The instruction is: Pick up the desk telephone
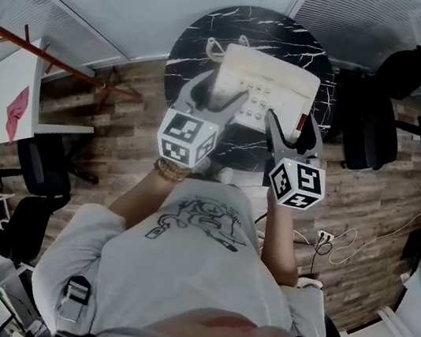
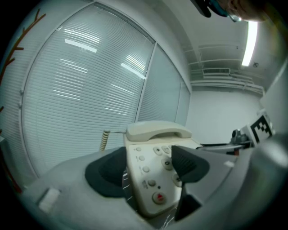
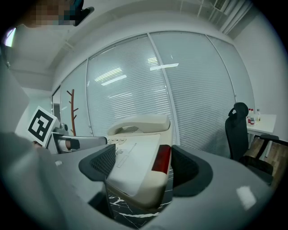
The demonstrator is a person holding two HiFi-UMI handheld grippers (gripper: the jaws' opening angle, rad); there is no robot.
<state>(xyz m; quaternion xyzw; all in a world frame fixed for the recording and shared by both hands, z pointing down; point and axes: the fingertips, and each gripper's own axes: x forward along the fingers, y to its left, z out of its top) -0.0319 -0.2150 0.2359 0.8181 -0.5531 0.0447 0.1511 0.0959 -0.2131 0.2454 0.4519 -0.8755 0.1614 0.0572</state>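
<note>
The telephone, a cream desk set, is over the near half of a round black marble table and held from the near side by both tools. Its handset lies in the cradle at the far end, and a coiled cord hangs off its left side. The keypad faces up, with a red button near the front edge and a dark red strip along the right side.

The left gripper is clamped on the phone's near left corner: one dark pad presses the left side wall, the other lies on the keys. The right gripper is clamped on the near right corner, one pad on the top face and the other against the red strip. Both sets of jaws stand wide on the body. Marble shows just under the phone's front edge in both gripper views; whether the base touches the table cannot be told.

Each gripper carries a marker cube, left and right, close to the person's grey printed shirt. A beaded bracelet sits on the left wrist.

Around the table lies a wooden floor. A black office chair stands to the right, a reddish coat stand to the left, and a white desk beyond that. Window blinds fill the wall behind the phone.
</note>
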